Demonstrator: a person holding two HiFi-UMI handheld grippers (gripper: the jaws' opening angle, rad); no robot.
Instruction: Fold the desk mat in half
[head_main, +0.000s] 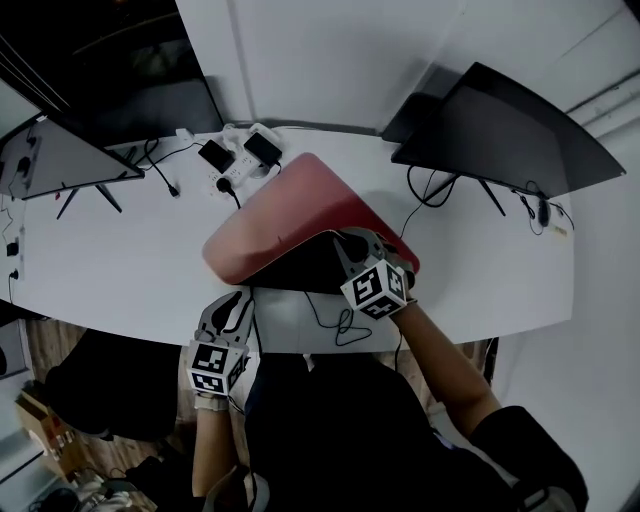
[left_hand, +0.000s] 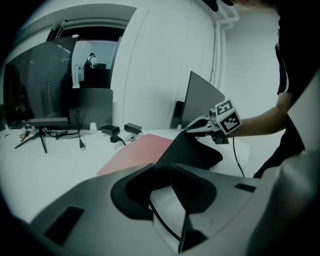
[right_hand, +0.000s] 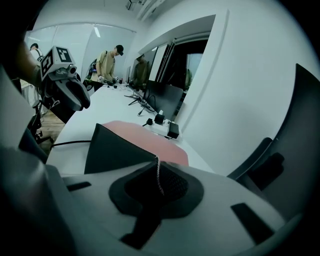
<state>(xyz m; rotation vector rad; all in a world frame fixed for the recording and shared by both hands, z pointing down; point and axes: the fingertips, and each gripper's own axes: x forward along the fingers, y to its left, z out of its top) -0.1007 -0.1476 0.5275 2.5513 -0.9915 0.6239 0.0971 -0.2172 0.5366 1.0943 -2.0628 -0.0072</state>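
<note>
The desk mat (head_main: 290, 215) is red on top and black underneath; it lies on the white table (head_main: 120, 270). Its near right corner is lifted and curled over, so the black underside (head_main: 310, 265) shows. My right gripper (head_main: 352, 243) is shut on that raised corner, and the mat's thin edge (right_hand: 157, 172) runs between its jaws in the right gripper view. My left gripper (head_main: 232, 303) hovers at the table's front edge, left of the mat and apart from it. It is open, with only table and a cable showing in its gap (left_hand: 165, 172).
A power strip with adapters (head_main: 240, 160) lies just behind the mat. Monitors stand at the back left (head_main: 60, 155) and back right (head_main: 500, 125). A black cable (head_main: 340, 320) loops over the front edge. People (right_hand: 107, 62) stand far down the room.
</note>
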